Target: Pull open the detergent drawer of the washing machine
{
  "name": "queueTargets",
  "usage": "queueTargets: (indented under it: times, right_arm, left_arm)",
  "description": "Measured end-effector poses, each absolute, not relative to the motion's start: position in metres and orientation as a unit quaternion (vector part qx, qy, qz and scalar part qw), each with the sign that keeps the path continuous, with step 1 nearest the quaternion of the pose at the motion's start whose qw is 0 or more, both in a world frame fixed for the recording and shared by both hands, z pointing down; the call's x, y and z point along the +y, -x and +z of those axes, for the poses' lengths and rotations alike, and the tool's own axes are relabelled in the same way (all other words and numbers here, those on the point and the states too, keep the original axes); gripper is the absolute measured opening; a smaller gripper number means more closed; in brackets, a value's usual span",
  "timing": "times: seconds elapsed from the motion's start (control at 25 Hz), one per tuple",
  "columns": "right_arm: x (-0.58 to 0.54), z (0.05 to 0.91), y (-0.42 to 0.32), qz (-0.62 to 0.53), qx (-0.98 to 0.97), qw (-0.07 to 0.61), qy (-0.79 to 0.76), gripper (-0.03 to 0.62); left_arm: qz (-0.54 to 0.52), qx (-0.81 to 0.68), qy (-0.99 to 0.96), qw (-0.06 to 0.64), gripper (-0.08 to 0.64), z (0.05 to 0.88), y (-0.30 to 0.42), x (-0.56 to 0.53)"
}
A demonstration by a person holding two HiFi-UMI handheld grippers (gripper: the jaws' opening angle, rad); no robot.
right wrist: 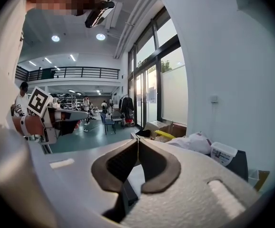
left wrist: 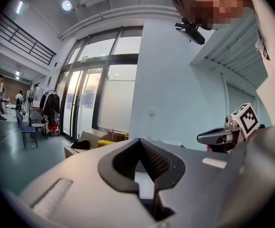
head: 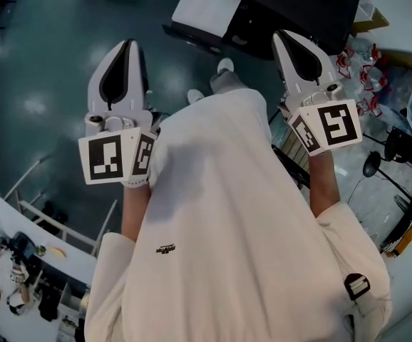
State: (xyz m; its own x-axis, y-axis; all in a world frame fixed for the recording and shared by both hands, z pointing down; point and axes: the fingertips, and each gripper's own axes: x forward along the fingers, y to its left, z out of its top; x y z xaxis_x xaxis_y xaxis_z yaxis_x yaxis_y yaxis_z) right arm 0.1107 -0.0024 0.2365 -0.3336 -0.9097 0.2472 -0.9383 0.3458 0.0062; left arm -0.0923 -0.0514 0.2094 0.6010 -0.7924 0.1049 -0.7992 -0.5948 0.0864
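A white lidded tub (right wrist: 223, 152) sits on a dark top (right wrist: 240, 164) at 4 o'clock in the right gripper view, its contents hidden. The detergent drawer cannot be made out in any view. In the head view, the left gripper (head: 127, 43) at 10 o'clock and the right gripper (head: 280, 34) at 1 o'clock point forward side by side, both clenched on nothing.

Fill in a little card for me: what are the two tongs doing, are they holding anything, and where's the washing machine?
Left tongs: shut, nothing between them
Right tongs: shut, nothing between them
Who holds them: a person in a white shirt
Underfoot: dark floor
Ahead of left tongs: tall windows
Washing machine: not in any view
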Motion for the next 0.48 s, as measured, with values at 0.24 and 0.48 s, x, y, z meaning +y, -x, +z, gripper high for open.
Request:
queueTargets:
  times: [0.24, 0.48]
  right_arm:
    - [-0.0006, 0.2383, -0.1058, 0.068, -0.812, 0.103, -0.57, -0.002]
    - [-0.0005, 0.2435, -0.1036, 0.062, -0.812, 0.105, -0.571, -0.002]
  left_arm:
    - [0.026, -0.441, -0.895, 0.062, 0.017, 0.2096, 0.0909, -0.0477]
    - [0.022, -0.44, -0.895, 0.063, 0.017, 0.2098, 0.091, -0.0445]
